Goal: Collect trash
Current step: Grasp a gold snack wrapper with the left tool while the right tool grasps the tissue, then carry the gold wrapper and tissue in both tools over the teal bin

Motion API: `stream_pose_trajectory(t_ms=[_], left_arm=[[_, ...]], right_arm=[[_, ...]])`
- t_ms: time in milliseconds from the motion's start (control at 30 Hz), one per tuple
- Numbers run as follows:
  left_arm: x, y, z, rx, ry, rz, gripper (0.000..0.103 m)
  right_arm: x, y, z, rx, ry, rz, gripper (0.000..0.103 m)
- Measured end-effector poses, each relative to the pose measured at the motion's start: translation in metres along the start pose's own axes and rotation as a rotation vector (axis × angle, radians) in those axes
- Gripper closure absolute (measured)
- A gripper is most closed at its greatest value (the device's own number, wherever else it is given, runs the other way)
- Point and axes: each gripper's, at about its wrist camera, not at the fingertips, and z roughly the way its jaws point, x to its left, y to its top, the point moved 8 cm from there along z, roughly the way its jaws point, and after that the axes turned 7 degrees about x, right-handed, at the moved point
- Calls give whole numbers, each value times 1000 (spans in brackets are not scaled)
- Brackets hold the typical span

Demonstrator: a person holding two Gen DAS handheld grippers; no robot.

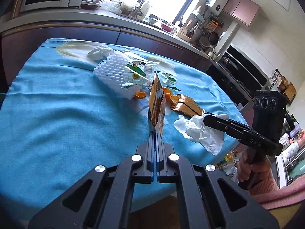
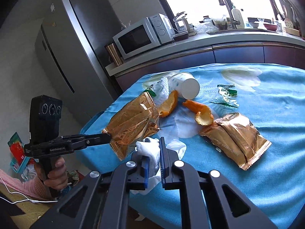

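Observation:
On the blue tablecloth [image 1: 57,105] lies scattered trash. My left gripper [image 1: 154,131] is shut on a golden snack wrapper [image 1: 156,105], held edge-on above the cloth; the right wrist view shows that wrapper [image 2: 131,122] hanging from the left gripper [image 2: 107,138]. My right gripper [image 2: 154,141] is shut on a crumpled white tissue [image 2: 150,152] at the table's near edge. The left wrist view has this tissue [image 1: 198,133] under the right gripper [image 1: 206,120]. A second golden wrapper [image 2: 236,139], orange peels [image 2: 169,105], a tipped paper cup [image 2: 186,87] and a green-and-clear wrapper [image 2: 226,93] lie on the cloth.
A white foam fruit net [image 1: 112,74] lies by the far wrappers. Behind the table runs a dark counter [image 2: 238,51] with a microwave [image 2: 141,36] and a sink; a grey fridge [image 2: 76,43] stands to the left. The table's near edge drops to the floor.

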Motion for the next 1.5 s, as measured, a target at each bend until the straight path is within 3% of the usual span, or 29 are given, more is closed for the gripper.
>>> stream_pose_trajectory(t_ms=[333,767,1500], left_arm=[[17,-10,-41,-58,26,-17,101],[68,-16,-95,-150,153,-114,101],[151,-19,-187,-287,365,-232,101]], right_arm=[[44,16,20,10,81,-79,95],[100,30,63,41,197,-187,95],[192,70,116,58,304,-356,95]])
